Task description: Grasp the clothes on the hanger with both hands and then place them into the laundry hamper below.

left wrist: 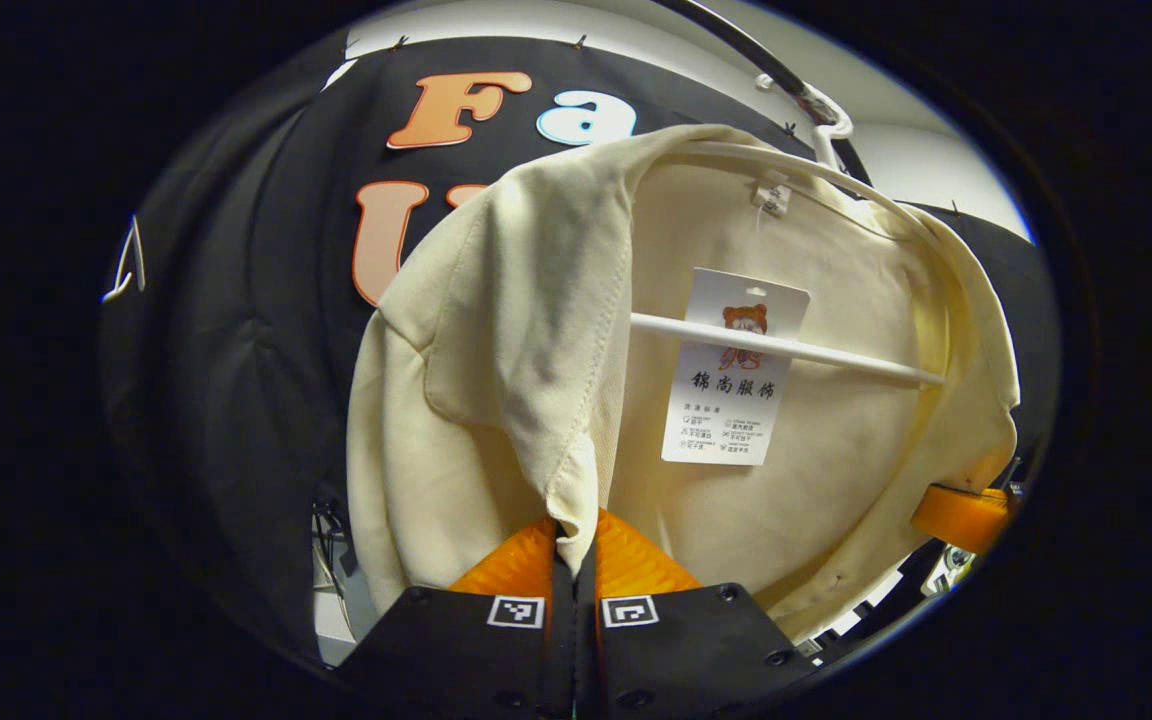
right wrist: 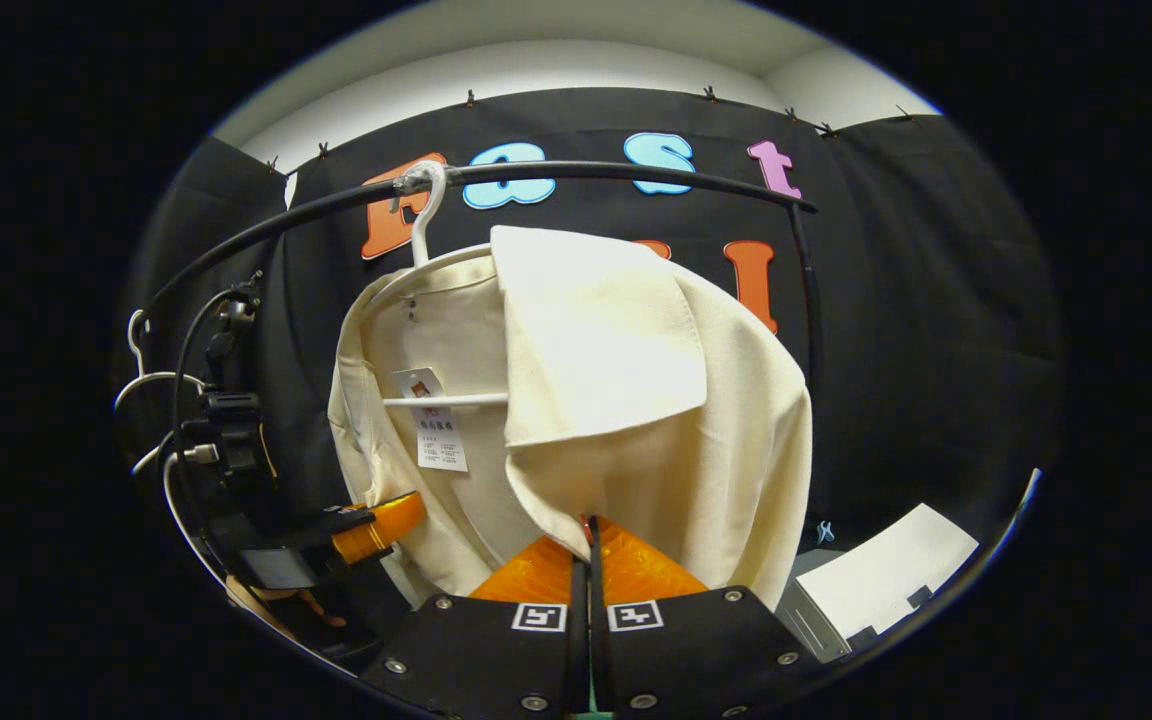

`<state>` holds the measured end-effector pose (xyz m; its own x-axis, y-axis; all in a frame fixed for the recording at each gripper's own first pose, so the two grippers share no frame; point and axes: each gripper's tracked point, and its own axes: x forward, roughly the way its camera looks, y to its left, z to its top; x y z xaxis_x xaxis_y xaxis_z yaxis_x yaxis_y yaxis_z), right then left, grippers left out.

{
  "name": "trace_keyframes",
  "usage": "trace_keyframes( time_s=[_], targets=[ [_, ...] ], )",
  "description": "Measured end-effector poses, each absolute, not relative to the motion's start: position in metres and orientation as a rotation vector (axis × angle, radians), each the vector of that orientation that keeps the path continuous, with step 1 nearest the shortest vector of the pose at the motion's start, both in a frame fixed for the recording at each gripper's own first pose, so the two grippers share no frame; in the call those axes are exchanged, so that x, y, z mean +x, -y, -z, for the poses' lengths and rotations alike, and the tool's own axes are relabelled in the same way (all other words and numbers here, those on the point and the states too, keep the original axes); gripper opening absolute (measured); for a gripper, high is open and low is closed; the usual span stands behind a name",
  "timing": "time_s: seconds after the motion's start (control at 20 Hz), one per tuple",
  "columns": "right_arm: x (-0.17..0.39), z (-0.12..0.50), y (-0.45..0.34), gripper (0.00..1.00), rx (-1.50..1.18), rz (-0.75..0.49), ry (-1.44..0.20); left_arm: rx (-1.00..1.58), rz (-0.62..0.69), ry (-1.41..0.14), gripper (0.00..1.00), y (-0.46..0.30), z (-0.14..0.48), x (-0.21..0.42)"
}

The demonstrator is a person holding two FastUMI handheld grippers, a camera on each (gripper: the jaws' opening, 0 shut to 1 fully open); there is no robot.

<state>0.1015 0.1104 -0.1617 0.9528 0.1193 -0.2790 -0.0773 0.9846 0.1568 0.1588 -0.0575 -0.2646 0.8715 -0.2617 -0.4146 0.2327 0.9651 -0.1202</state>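
Both pairs of jaws are clenched on cloth: the left gripper (left wrist: 573,545) pinches the lower edge of one front panel of the cream garment (left wrist: 796,440), and the right gripper (right wrist: 588,545) pinches the hem of the other panel. The garment hangs open on a white hanger (left wrist: 786,345), whose hook sits over the black rail (right wrist: 626,175) up near the booth's far wall, with a paper tag (left wrist: 731,370) dangling over the hanger's crossbar. To free it well, I judge both hands should lift together so the shoulders slide up and off the hanger's ends, keeping the pinches firm and level so neither panel slips or drags the hook along the rail. A white box (right wrist: 891,575) lies low on the right; the hamper must be found below before lowering.
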Motion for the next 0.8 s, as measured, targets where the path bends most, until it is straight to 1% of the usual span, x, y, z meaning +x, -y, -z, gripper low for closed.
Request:
trace_keyframes(
  time_s=[0.15, 0.35, 0.8],
  targets=[
    [0.095, 0.153, -0.107, 0.00, 0.132, -0.110, -0.281, -0.081, 0.263, -0.423, 0.06, 0.055, 0.257, 0.153],
    [0.085, 0.129, -0.093, 0.00, 0.126, -0.098, -0.248, -0.055, 0.224, -0.396, 0.06, 0.034, 0.241, 0.144],
    [0.057, 0.075, -0.059, 0.00, 0.118, -0.070, -0.171, -0.028, 0.103, -0.269, 0.06, -0.037, 0.169, 0.142]
  ],
)
